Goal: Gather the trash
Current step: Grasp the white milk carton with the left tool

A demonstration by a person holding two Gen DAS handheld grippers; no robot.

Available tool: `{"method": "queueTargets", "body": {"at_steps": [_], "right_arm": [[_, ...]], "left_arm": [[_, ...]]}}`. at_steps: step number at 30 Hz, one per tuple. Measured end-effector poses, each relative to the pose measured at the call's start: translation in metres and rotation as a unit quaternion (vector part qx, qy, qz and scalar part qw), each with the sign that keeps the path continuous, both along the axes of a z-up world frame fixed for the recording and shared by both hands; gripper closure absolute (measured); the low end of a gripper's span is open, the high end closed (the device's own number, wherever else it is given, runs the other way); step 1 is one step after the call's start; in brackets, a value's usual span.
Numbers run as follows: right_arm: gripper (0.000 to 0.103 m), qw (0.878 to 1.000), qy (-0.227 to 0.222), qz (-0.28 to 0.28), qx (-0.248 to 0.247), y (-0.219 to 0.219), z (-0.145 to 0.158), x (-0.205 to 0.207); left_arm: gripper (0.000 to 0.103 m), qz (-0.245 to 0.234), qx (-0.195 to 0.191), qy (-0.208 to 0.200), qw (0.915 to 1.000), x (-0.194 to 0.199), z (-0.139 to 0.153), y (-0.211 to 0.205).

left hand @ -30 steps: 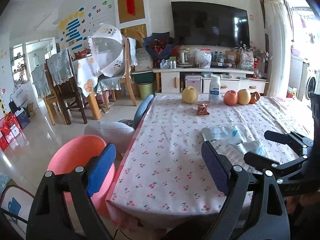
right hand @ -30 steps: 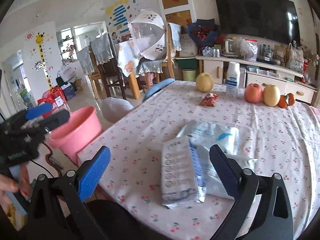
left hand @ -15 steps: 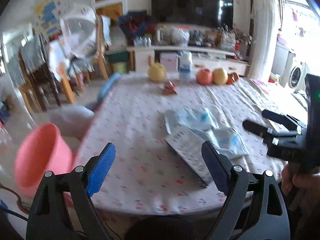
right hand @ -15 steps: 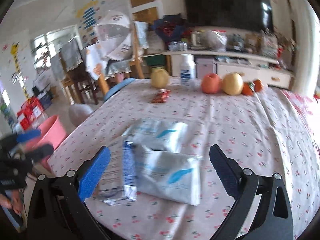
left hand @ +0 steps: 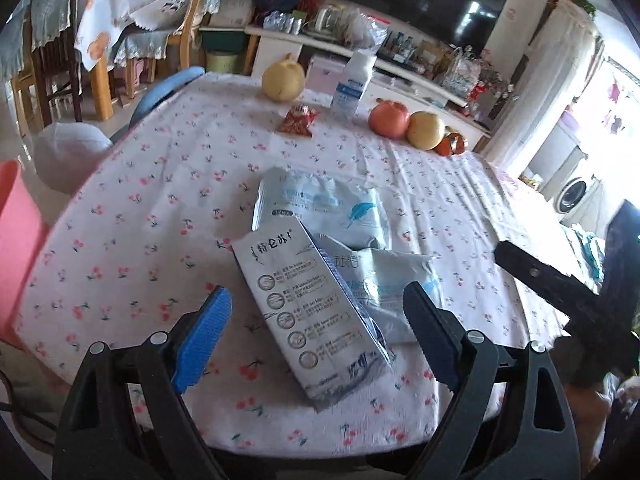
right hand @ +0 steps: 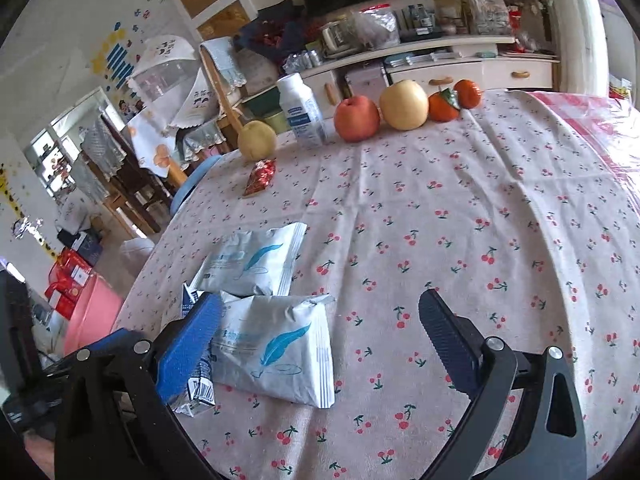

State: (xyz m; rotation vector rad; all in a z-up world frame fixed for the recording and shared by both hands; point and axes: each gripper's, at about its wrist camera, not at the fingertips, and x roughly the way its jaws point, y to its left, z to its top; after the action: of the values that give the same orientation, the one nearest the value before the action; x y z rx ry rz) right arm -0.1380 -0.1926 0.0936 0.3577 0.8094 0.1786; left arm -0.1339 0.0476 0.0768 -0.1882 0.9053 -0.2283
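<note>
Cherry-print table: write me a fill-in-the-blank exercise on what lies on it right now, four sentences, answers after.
1. The flattened milk carton lies between the pads of the ___ tool.
2. Both tools' jaws stand ___.
3. The number of white feather-print bags beside the carton is ___.
4. The white bottle stands between the pear and the ___ apple.

Missing words: left; open; two; red
</note>
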Motion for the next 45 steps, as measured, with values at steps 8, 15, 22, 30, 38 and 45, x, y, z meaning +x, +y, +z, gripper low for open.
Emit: {"method": "queueTargets", "body": {"at_steps": [8,15,22,30,38,45], "right_arm": [[0.005,1.0,0.009,0.023,0.01,0.003,-0.002,0.006],[0.006,0.999,0.023,0.038,0.012,0.006,-0.008,0.011],[0.023,0.996,0.055,0.072,-0.01,0.026,-0.022,0.018],[0.037,0.989,0.099,0.099,-0.034,0.042,-0.042,0.018],[0.037,0.983,0.113,0.144,-0.028,0.063,-0.047,0.009],[0.037,0.959,0.117,0.259,-0.013,0.111,-0.043,-0.011]], "left_arm": [[0.015,0.026,0.011,0.043,0.9987,0.022,-0.033,-0.012],[0.026,0.035,0.02,0.053,0.9978,0.03,-0.043,-0.012],[0.035,0.036,0.014,0.05,0.998,0.031,-0.044,-0.007],[0.036,0.038,0.008,0.038,0.9985,0.028,-0.038,0.006],[0.038,0.061,0.008,0.016,0.998,0.02,-0.023,0.036],[0.038,0.084,0.014,0.001,0.9964,0.014,-0.014,0.068]]}}
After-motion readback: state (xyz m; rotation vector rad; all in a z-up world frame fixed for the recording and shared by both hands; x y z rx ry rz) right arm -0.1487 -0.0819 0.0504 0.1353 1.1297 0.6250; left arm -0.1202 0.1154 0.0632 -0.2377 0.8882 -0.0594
